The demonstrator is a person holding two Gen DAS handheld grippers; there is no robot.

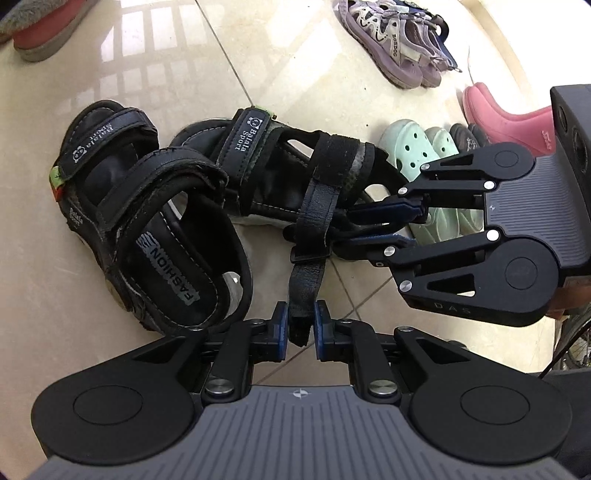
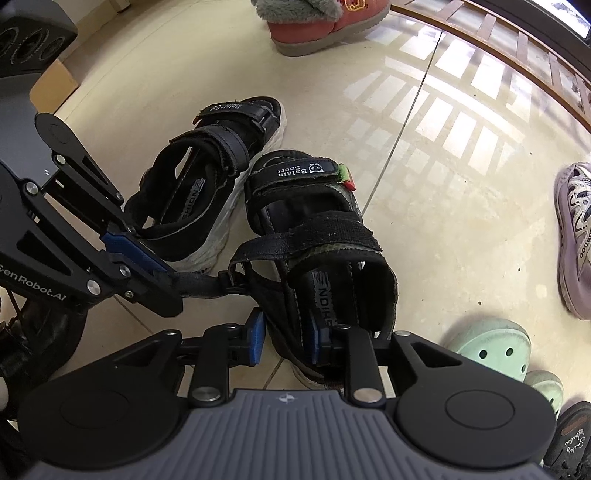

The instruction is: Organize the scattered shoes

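**Black sandals on a cream floor**

Both sandals (image 1: 155, 221) (image 2: 317, 236) are black with white lettering, pale stitching, whitish soles and small green-and-red tabs. The floor (image 1: 332, 74) is glossy cream tile with thin dark grout lines. The tongs (image 1: 300, 325) (image 2: 286, 334) are black with blue pads and grey ribbed bodies. Nearby: mint-green perforated clogs (image 1: 424, 147), purple-and-cream sandals (image 1: 391, 40), a pink shoe (image 1: 509, 118), and a pink slipper with grey fleece (image 2: 317, 22).

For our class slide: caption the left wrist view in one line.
Left gripper pinches a black sandal's strap; right gripper grips its heel.
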